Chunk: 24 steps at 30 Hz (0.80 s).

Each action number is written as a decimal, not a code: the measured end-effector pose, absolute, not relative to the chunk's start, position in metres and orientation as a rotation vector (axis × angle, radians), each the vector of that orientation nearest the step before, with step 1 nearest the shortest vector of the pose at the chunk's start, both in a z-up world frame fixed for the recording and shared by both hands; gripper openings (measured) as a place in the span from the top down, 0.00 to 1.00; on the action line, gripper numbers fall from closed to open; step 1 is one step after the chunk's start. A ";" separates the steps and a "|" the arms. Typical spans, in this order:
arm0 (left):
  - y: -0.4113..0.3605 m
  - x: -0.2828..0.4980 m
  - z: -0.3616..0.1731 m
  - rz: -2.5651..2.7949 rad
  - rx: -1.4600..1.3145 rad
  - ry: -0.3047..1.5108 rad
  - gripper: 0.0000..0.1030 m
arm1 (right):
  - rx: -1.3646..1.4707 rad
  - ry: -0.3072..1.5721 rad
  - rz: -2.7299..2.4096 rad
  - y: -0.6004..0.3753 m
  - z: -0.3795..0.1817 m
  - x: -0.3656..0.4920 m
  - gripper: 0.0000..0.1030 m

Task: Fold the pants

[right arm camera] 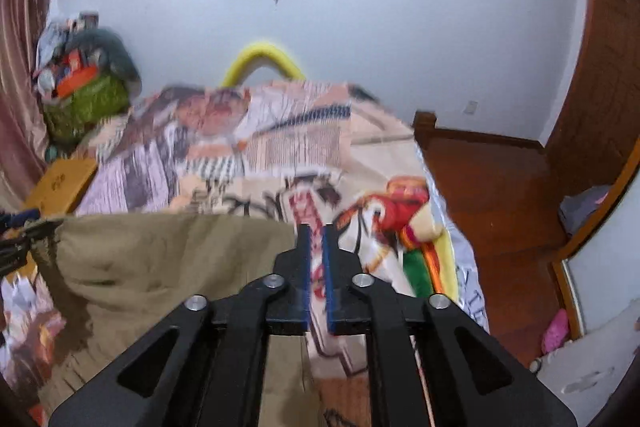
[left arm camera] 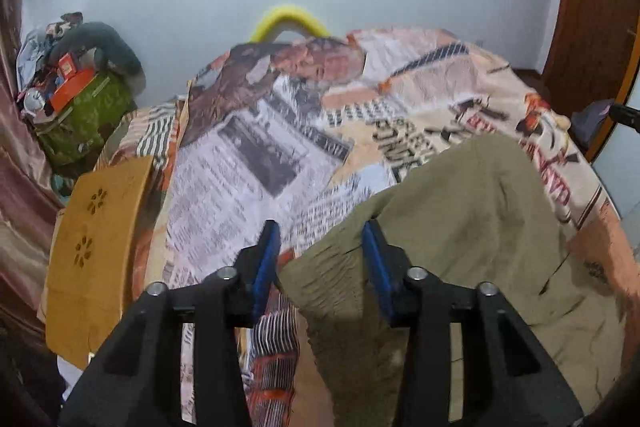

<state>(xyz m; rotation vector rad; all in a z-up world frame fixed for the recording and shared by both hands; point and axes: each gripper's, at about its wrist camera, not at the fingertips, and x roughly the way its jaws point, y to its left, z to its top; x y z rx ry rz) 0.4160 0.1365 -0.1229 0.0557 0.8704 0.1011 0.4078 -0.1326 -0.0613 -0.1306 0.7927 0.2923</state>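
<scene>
Olive-green pants (left arm camera: 472, 227) lie folded on a bed covered with a printed newspaper-pattern sheet (left arm camera: 256, 155). My left gripper (left arm camera: 322, 233) is open over the pants' left edge, with nothing between its blue pads. In the right wrist view the pants (right arm camera: 160, 267) lie left of my right gripper (right arm camera: 317, 233). Its blue pads stand a narrow gap apart, with nothing between them, over the sheet (right arm camera: 280, 155) just past the pants' right edge. The left gripper's tip shows at the far left (right arm camera: 16, 243).
A wooden lap table (left arm camera: 96, 251) lies at the bed's left edge. A green bag with piled items (left arm camera: 80, 107) stands by the curtain. A yellow curved tube (left arm camera: 288, 21) leans behind the bed. A wooden floor (right arm camera: 500, 207) and door are at the right.
</scene>
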 end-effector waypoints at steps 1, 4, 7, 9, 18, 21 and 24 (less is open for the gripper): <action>0.138 0.417 -0.128 0.098 0.040 0.884 0.63 | -0.132 0.818 0.305 -0.129 -0.071 0.412 0.78; 0.144 0.427 -0.145 0.087 -0.001 0.920 0.63 | -0.134 0.854 0.325 -0.120 -0.092 0.426 0.59; 0.148 0.437 -0.162 0.079 0.005 0.942 0.63 | -0.118 0.887 0.351 -0.111 -0.113 0.447 0.50; 0.155 0.444 -0.176 0.058 -0.009 0.962 0.58 | -0.093 0.899 0.371 -0.108 -0.123 0.457 0.47; 0.196 0.468 -0.230 0.053 -0.170 0.993 0.17 | 0.032 0.999 0.396 -0.102 -0.179 0.520 0.47; 0.206 0.475 -0.245 0.062 -0.217 1.029 0.17 | 0.102 1.017 0.418 -0.104 -0.190 0.525 0.47; 0.214 0.477 -0.255 0.067 -0.262 1.045 0.17 | 0.122 1.031 0.456 -0.098 -0.195 0.523 0.58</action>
